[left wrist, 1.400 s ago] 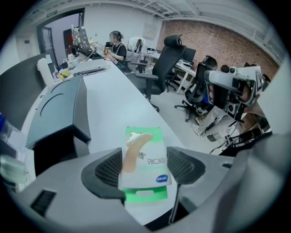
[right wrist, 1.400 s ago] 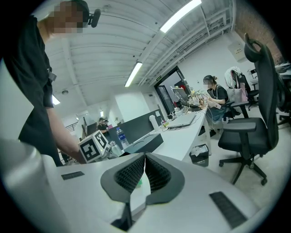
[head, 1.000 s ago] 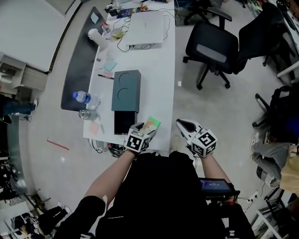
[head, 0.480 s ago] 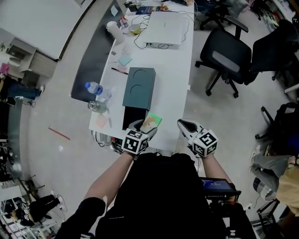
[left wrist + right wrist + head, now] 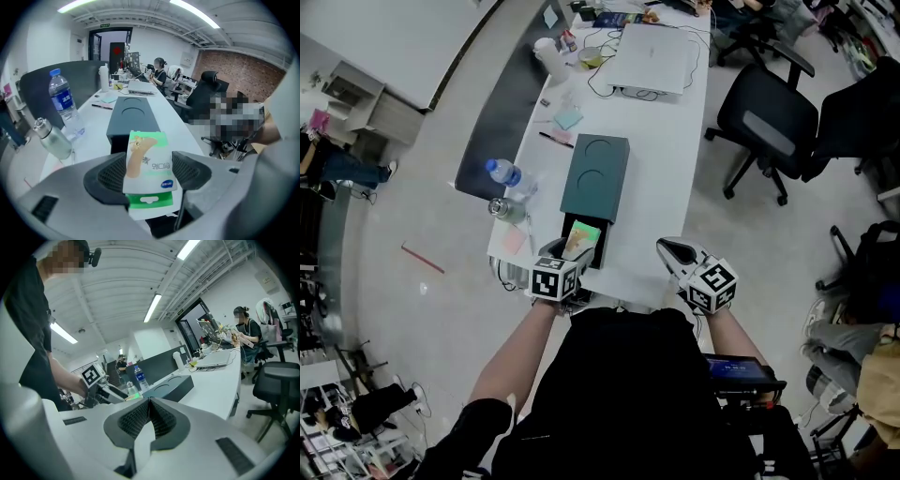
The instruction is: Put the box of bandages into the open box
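Nearest the person, the right tool (image 5: 149,420) has its jaws pressed together on nothing and hangs off the desk's near right corner, apart from the work. The left tool (image 5: 565,255) clamps the small white-and-green cardboard box of bandages (image 5: 149,173) by its two broad sides, with its printed face toward the camera. In the head view that box sits over the black open box (image 5: 117,145) at the near end of the long white desk (image 5: 661,169). Whether it has entered the cavity cannot be told.

The step in hand looks like the lowering and release. To do it well, the left tool should turn the bandage box so its long side follows the opening. It should then sink the box low inside before parting its jaws, so it settles flat and does not catch on the rim.

Just beyond the open box lies one dark teal rectangular lid (image 5: 598,178) with two round recesses. To its left stand one clear plastic water bottle with a blue cap (image 5: 508,176) and one small metal flask (image 5: 501,208). At the far end rests one white laptop (image 5: 654,58). In all there are two tools, one box of bandages and one open box.
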`<action>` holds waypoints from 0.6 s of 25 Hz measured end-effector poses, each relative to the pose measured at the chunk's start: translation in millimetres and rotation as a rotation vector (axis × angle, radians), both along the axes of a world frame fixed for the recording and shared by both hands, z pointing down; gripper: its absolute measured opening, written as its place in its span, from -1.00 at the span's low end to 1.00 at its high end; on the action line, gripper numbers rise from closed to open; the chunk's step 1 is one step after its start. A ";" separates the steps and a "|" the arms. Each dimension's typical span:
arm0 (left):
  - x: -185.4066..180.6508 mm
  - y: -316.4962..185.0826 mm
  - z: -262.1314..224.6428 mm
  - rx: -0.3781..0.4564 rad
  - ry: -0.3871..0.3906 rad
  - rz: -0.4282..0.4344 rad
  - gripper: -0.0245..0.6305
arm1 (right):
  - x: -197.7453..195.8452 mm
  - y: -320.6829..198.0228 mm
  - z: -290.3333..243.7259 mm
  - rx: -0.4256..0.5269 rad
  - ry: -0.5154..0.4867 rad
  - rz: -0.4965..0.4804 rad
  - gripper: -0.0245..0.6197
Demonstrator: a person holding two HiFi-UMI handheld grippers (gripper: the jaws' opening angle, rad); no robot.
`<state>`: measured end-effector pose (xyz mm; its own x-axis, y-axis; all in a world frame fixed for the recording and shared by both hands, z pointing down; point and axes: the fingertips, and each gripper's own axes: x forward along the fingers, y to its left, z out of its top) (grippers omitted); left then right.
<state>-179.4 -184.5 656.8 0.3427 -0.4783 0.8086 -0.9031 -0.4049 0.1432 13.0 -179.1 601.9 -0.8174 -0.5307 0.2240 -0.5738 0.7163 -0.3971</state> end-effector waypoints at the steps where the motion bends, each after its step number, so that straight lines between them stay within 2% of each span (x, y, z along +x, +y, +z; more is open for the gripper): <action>1: -5.0 -2.1 1.0 -0.002 -0.001 -0.012 0.02 | -1.2 -0.9 0.3 -0.001 0.001 0.000 -0.84; 15: -14.7 -30.4 45.9 -0.152 -0.045 -0.062 0.02 | 0.4 -8.2 9.4 -0.027 0.011 0.045 -0.84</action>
<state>-194.1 -214.8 702.7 0.2780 -0.3685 0.8871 -0.9326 -0.3247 0.1574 13.4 -187.3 611.3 -0.7902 -0.5603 0.2482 -0.6098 0.6786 -0.4095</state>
